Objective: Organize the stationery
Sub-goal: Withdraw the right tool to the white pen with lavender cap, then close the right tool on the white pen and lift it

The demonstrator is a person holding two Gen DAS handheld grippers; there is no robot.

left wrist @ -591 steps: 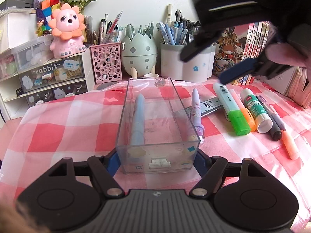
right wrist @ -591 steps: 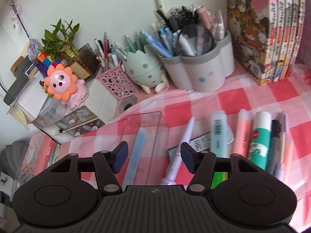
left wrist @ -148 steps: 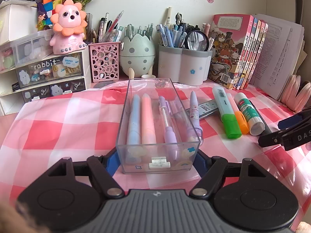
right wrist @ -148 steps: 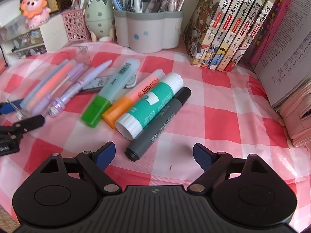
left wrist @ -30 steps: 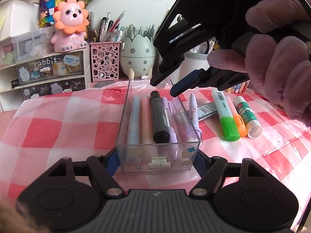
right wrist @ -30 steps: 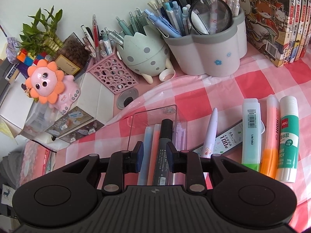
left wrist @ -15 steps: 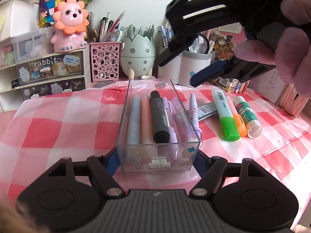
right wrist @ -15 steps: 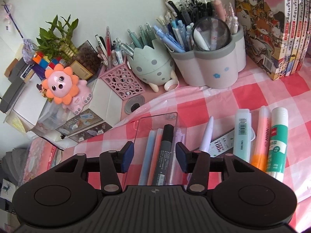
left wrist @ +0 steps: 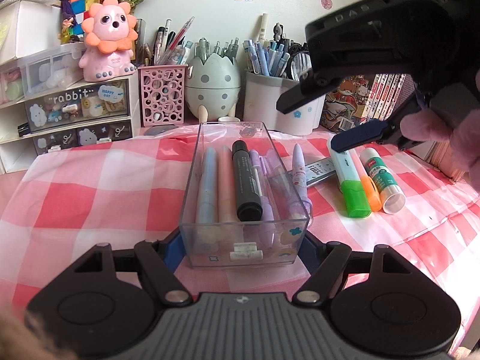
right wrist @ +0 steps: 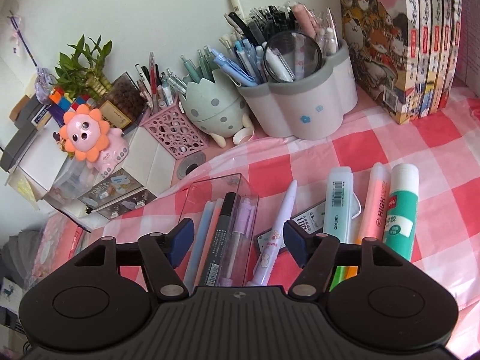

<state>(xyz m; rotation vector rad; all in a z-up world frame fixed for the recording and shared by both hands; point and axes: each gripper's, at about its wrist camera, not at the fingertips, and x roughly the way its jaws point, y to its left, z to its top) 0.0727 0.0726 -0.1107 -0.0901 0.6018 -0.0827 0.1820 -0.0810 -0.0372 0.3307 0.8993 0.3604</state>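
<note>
A clear plastic box (left wrist: pixel 244 249) stands on the checked cloth, and my left gripper (left wrist: pixel 241 247) is shut on its near end. In it lie a blue pen (left wrist: pixel 207 186), a pink pen (left wrist: pixel 225 186), a black marker (left wrist: pixel 245 184) and purple pens (left wrist: pixel 264 192). My right gripper (right wrist: pixel 235 238) is open and empty, in the air above the box and the lilac pen (right wrist: pixel 277 228). It also shows in the left wrist view (left wrist: pixel 324 120), at upper right. Right of the box lie a green highlighter (left wrist: pixel 349 180), an orange highlighter (left wrist: pixel 370 192) and a glue stick (left wrist: pixel 382 177).
A lead case (left wrist: pixel 319 171) lies under the lilac pen (left wrist: pixel 300 168). At the back stand a pink mesh holder (left wrist: pixel 162 94), an egg-shaped holder (left wrist: pixel 213 85), a white pen pot (left wrist: pixel 282 105), books (right wrist: pixel 399 42) and a drawer unit (left wrist: pixel 78 111) with a lion toy (left wrist: pixel 106 39).
My right gripper has let go of the black marker, which now lies in the box; it has opened wider, risen and moved right. The left gripper and box have not moved.
</note>
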